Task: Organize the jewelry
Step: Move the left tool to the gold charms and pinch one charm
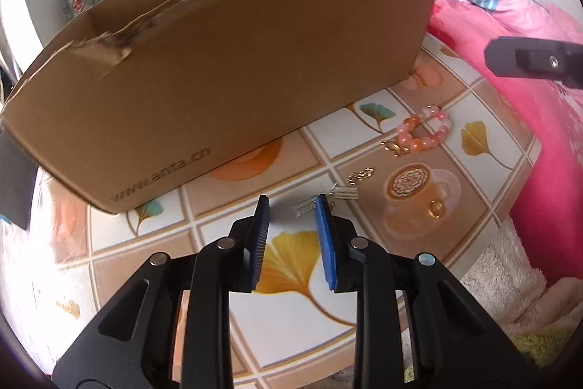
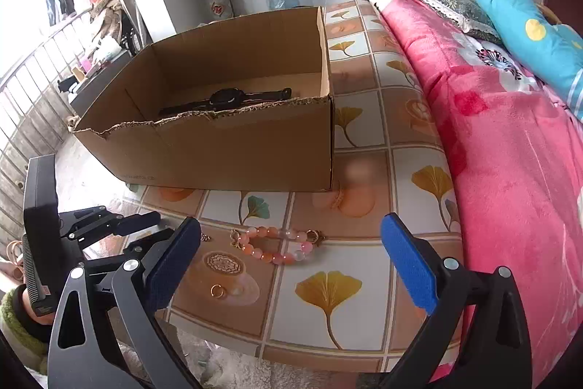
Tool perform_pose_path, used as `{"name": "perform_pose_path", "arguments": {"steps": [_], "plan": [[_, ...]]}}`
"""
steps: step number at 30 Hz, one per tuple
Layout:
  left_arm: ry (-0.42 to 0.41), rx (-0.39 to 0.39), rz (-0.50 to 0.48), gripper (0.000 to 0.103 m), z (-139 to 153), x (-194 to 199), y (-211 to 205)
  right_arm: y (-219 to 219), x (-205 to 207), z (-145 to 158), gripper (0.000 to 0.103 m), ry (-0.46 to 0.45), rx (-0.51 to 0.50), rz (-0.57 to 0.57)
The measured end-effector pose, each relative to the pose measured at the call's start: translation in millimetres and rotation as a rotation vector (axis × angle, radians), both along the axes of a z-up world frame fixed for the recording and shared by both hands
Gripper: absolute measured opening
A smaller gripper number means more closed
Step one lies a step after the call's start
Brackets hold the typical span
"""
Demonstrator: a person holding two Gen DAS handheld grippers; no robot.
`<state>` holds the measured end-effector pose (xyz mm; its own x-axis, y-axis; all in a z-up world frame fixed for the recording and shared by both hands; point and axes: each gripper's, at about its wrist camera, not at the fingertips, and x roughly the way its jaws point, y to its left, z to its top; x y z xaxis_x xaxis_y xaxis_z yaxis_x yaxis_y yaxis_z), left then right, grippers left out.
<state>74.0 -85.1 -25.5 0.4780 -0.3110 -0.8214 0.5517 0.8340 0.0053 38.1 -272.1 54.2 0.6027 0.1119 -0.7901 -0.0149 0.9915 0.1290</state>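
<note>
You're early in the job: only a black watch [image 2: 233,99] lies inside the cardboard box [image 2: 226,148], everything else is out on the tiled-pattern surface [image 2: 364,323]. Left out, as far as I can see: the pink bead bracelet [image 2: 277,246] with gold links at its ends, a small gold ring [image 2: 217,291] on the printed coffee cup, a pair of silver rectangular earrings [image 1: 342,194] and a small gold filigree piece [image 1: 360,175] just beyond them. Your left gripper [image 1: 291,203] sits low over the surface with its fingers [image 1: 324,221] part open, nothing between them; the right tip is at one silver earring, and I can't tell if it touches. Your right gripper [image 2: 291,236] hovers with fingers [image 2: 408,261] spread wide and empty, the bracelet lying between and ahead of the tips. The box stands just behind the jewelry with its torn front edge toward you, so drops should be short. Judging from this, four or five pieces remain; the silver earring looks like the left's next pick, the bracelet the right's. The thin earrings and ring lie flat, so they may slip from a pinch.
</note>
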Motion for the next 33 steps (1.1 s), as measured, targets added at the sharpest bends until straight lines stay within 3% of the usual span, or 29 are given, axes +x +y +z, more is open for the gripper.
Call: {"name": "perform_pose_path", "arguments": {"steps": [10, 12, 14, 19, 23, 33], "plan": [[0.019, 0.021, -0.061, 0.024, -0.2, 3.2, -16.8, -6.1, 9.1, 1.7, 0.096, 0.006, 0.034, 0.044], [0.022, 0.030, -0.072, 0.009, 0.1, 2.8, -18.5, -9.4, 9.6, 2.5, 0.096, 0.007, 0.052, 0.037], [0.033, 0.039, -0.083, 0.006, 1.1, 2.6, -18.6, -11.9, 9.2, 4.3, 0.096, 0.000, 0.072, 0.037], [0.059, 0.035, -0.085, 0.005, 5.4, -2.6, -12.3, -14.0, 6.1, 8.1, 0.096, -0.009, 0.090, 0.022], [0.045, 0.036, -0.071, 0.000, 4.4, -6.7, -9.6, -12.9, 2.3, 9.1, 0.096, -0.014, 0.099, 0.008], [0.027, -0.002, -0.032, 0.000, 10.7, -17.0, 13.6, -3.6, -13.8, 0.0, 0.096, -0.053, 0.111, -0.048]]}}
